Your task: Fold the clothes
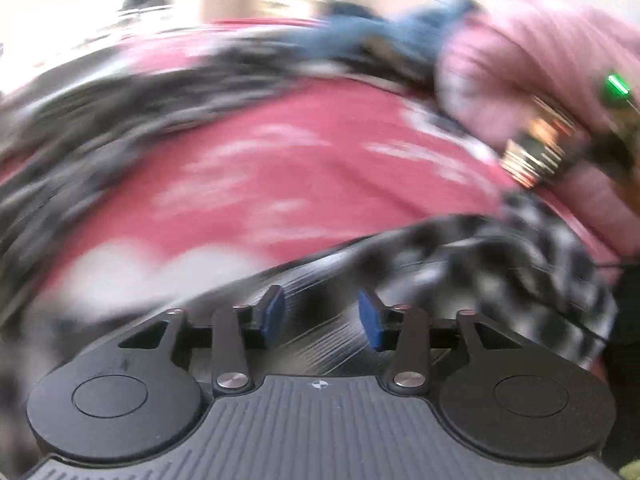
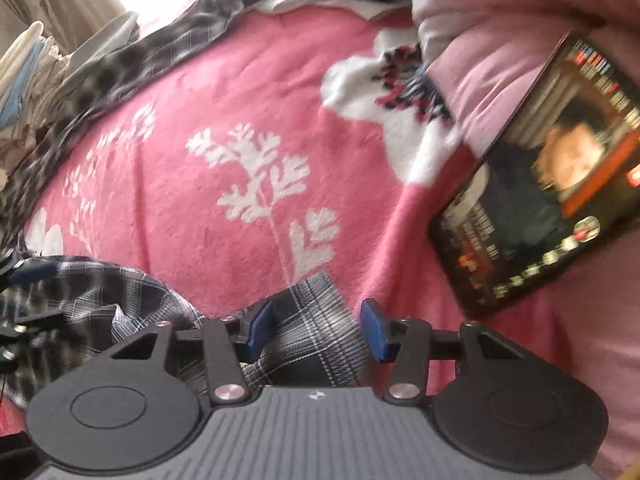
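A black-and-white plaid shirt (image 2: 132, 304) lies bunched on a pink blanket with white flowers (image 2: 248, 120). One corner of the plaid shirt sticks up between my right gripper's (image 2: 316, 326) blue pads (image 2: 260, 326), which stand apart, so it is open. The left wrist view is heavily motion-blurred. There the plaid shirt (image 1: 540, 264) streaks across and between the parted pads (image 1: 370, 324) of my left gripper (image 1: 320, 318), which is also open. More dark plaid cloth (image 2: 160, 52) runs along the blanket's far edge.
A phone (image 2: 540, 184) playing a video rests on pink fabric at the right. Light folded clothes (image 2: 24, 80) are piled at the far left. A pink sleeve and a wrist with gold bangles (image 1: 536, 152) reach in from the right. Blue denim (image 1: 348, 28) lies beyond the blanket.
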The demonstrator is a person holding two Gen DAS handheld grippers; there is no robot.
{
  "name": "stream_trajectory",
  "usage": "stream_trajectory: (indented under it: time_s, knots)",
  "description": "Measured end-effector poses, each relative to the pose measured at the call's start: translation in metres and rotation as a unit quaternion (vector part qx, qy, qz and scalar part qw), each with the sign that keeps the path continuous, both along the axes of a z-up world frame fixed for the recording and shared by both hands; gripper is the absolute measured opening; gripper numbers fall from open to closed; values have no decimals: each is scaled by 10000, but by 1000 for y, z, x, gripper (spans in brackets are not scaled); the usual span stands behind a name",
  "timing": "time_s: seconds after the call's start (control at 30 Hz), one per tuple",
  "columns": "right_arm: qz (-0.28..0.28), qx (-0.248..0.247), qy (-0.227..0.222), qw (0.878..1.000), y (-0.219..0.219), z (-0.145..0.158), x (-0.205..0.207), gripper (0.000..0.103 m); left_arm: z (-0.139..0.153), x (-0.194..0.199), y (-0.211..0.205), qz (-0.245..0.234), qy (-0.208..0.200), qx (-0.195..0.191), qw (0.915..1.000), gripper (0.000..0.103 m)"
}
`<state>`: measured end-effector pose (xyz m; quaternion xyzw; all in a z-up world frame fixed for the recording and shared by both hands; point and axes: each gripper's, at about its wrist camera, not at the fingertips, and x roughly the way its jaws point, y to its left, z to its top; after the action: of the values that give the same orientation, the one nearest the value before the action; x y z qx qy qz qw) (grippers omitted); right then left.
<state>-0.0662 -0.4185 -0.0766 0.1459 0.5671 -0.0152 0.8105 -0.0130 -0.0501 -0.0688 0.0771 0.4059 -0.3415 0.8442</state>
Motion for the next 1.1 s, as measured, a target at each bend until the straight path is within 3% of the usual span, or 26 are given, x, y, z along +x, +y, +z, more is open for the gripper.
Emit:
stream_trajectory:
  time_s: [0.03, 0.07, 0.1, 0.23, 0.43, 0.63, 0.73, 0.87, 0.93, 1.0, 1.1]
  knots:
    - [4, 23, -8, 10000, 0, -2, -2, 32, -4, 1, -19, -283, -93, 63, 9995, 58]
    - [4, 31, -41, 10000, 0, -3, -5, 8, -8, 0, -37, -556, -197, 131, 9982, 60]
    - [-25, 35, -100, 9999, 0, -2, -9, 5, -11, -1, -51, -742, -300, 202, 9966, 60]
    - [-540, -326, -915, 9938, -7, 31, -37, 5, -27, 6, -89, -1161, -472, 365, 9914, 61]
    - [-1473, -1100, -1762, 9670, -32, 64, -74, 5, -39, 4, -99, -1224, -621, 378, 9898, 61]
    - [-1770, -2162, -1971, 9397, -32, 61, -73, 5, -37, 4, -96, -979, -556, 296, 9932, 58]
    - [-2070, -2168, -2061, 9315, -38, 68, -82, 7, -37, 1, -101, -986, -673, 420, 9920, 56]
    - [-2133, -2130, -2021, 9318, -37, 74, -92, 9, -38, -2, -104, -979, -791, 495, 9908, 55]
    - [-2166, -2004, -1986, 9346, -36, 77, -98, 14, -37, -4, -104, -939, -862, 481, 9907, 46]
    - [-2197, -1940, -1992, 9351, -34, 83, -105, 16, -36, -8, -104, -927, -935, 449, 9903, 25]
    - [-2095, -1958, -2001, 9369, -26, 88, -112, 16, -31, -12, -105, -935, -1013, 403, 9896, 7]
